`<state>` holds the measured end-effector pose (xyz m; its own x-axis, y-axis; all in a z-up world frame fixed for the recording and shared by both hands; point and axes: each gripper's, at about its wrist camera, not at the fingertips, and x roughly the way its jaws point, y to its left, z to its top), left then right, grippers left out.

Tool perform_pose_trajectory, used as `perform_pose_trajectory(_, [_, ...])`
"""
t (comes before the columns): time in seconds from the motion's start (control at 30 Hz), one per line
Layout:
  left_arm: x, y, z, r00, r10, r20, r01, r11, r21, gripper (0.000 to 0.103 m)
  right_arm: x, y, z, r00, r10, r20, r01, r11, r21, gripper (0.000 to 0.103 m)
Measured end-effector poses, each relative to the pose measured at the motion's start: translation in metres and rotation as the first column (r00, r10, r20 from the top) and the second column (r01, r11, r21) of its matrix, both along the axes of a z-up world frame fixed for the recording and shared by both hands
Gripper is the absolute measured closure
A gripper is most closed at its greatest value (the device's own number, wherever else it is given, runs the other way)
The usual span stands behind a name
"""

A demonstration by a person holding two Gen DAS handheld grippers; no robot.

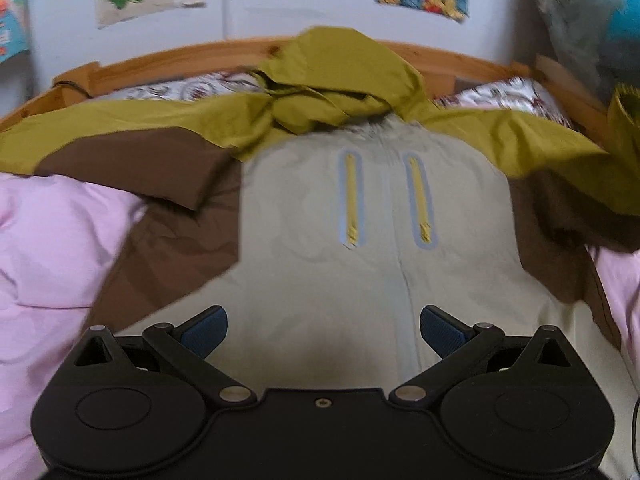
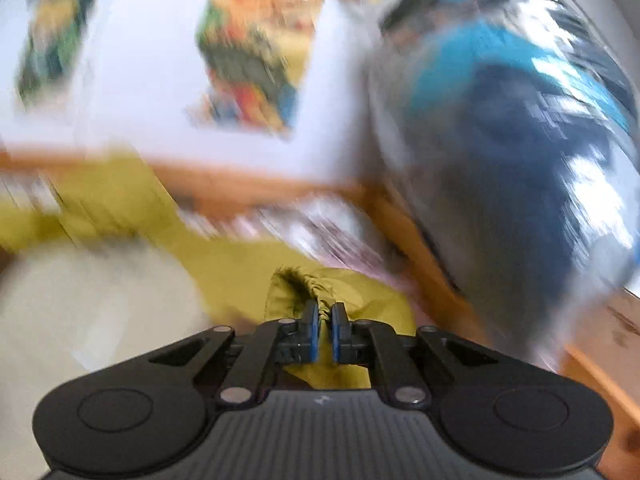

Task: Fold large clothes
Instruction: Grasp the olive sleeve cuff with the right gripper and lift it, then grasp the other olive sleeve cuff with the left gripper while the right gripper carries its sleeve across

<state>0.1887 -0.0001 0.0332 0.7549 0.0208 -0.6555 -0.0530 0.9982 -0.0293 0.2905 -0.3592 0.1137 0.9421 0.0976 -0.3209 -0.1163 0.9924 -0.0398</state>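
- Judging by the creases and the way it drapes, I take the jacket [image 1: 360,264] for a light, soft shell of thin, probably slick fabric; it lies front up on the bed, beige chest panel with two yellow chest zippers [image 1: 351,200] in the middle, brown side panels, olive sleeves spread to both sides, and the olive hood [image 1: 336,80] bunched against the wooden bed frame [image 1: 168,58].
- My left gripper [image 1: 324,328] hangs over the lower beige front with its jaws spread wide and nothing between them.
- My right gripper [image 2: 325,332] has its jaws pressed together on a gathered pinch of olive fabric, which I read as the end of the right sleeve [image 2: 320,300].
- I expect the cloth to slide and sag rather than hold a crease, so I would take it at seams, cuffs, or hem, where the layers are thicker, and keep a deep bite.
- Zippers add small stiff lines; folding across them may spring back.
- Hard to make out: the right wrist view is badly smeared, so I cannot tell how much sleeve trails below the pinch or where it drapes.
- The hem and the jacket's lower edge are hidden behind the left gripper's body.
- A pink duvet [image 1: 60,248] flanks the jacket; whether the left cuff lies on it I cannot see.
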Motion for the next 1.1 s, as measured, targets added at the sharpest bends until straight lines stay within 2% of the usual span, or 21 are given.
perform_pose_trajectory(0.1, [-0.007, 0.018, 0.01, 0.996, 0.079, 0.037, -0.079, 0.997, -0.017, 0.001, 0.0, 0.041, 0.026, 0.985, 0.161, 0.055, -0.167, 0.979, 0.115, 0.096])
perform_pose_trajectory(0.2, [-0.016, 0.043, 0.019, 0.977, 0.199, 0.079, -0.196, 0.98, -0.043, 0.001, 0.007, 0.09, 0.031, 0.948, 0.308, 0.085, -0.319, 0.926, 0.201, 0.096])
perform_pose_trajectory(0.37, [-0.028, 0.088, 0.033, 0.912, 0.389, 0.129, -0.386, 0.921, -0.05, 0.001, 0.035, 0.175, 0.005, 0.872, 0.482, 0.092, -0.487, 0.831, 0.267, 0.096])
perform_pose_trajectory(0.47, [-0.033, 0.109, 0.04, 0.872, 0.468, 0.143, -0.467, 0.883, -0.043, 0.001, 0.042, 0.226, -0.013, 0.811, 0.58, 0.076, -0.579, 0.779, 0.24, 0.095])
perform_pose_trajectory(0.53, [-0.034, 0.118, 0.042, 0.855, 0.496, 0.151, -0.498, 0.867, -0.03, 0.001, 0.043, 0.253, -0.028, 0.774, 0.632, 0.039, -0.624, 0.751, 0.215, 0.091])
perform_pose_trajectory(0.57, [-0.034, 0.123, 0.043, 0.847, 0.509, 0.154, -0.512, 0.859, -0.024, 0.001, 0.042, 0.261, -0.035, 0.759, 0.651, 0.021, -0.64, 0.739, 0.21, 0.077])
perform_pose_trajectory(0.6, [-0.034, 0.127, 0.043, 0.841, 0.518, 0.155, -0.522, 0.853, -0.018, 0.001, 0.041, 0.267, -0.04, 0.744, 0.668, 0.007, -0.655, 0.727, 0.206, 0.05])
perform_pose_trajectory(0.67, [-0.037, 0.133, 0.043, 0.832, 0.53, 0.163, -0.535, 0.845, -0.013, 0.001, 0.034, 0.267, -0.053, 0.722, 0.692, -0.004, -0.676, 0.707, 0.208, 0.031])
perform_pose_trajectory(0.7, [-0.037, 0.136, 0.043, 0.827, 0.535, 0.172, -0.541, 0.841, -0.01, 0.001, 0.034, 0.264, -0.057, 0.716, 0.698, -0.014, -0.681, 0.702, 0.208, 0.03])
perform_pose_trajectory(0.73, [-0.039, 0.138, 0.044, 0.823, 0.538, 0.184, -0.547, 0.837, -0.006, 0.001, 0.032, 0.259, -0.061, 0.715, 0.699, -0.026, -0.68, 0.703, 0.207, 0.027])
perform_pose_trajectory(0.8, [-0.039, 0.141, 0.043, 0.815, 0.541, 0.206, -0.554, 0.833, 0.005, 0.001, 0.028, 0.246, -0.07, 0.729, 0.683, -0.049, -0.661, 0.721, 0.208, 0.013])
perform_pose_trajectory(0.93, [-0.019, 0.164, 0.042, 0.818, 0.517, 0.253, -0.537, 0.843, 0.011, 0.001, 0.013, 0.2, -0.09, 0.78, 0.612, -0.132, -0.578, 0.785, 0.221, 0.003])
perform_pose_trajectory(1.03, [0.004, 0.199, 0.041, 0.792, 0.543, 0.28, -0.547, 0.834, -0.071, 0.001, -0.01, 0.161, -0.104, 0.815, 0.542, -0.204, -0.502, 0.837, 0.217, 0.0])
perform_pose_trajectory(1.1, [0.026, 0.227, 0.041, 0.763, 0.579, 0.288, -0.569, 0.813, -0.126, 0.001, -0.028, 0.14, -0.112, 0.83, 0.497, -0.253, -0.452, 0.865, 0.216, 0.0])
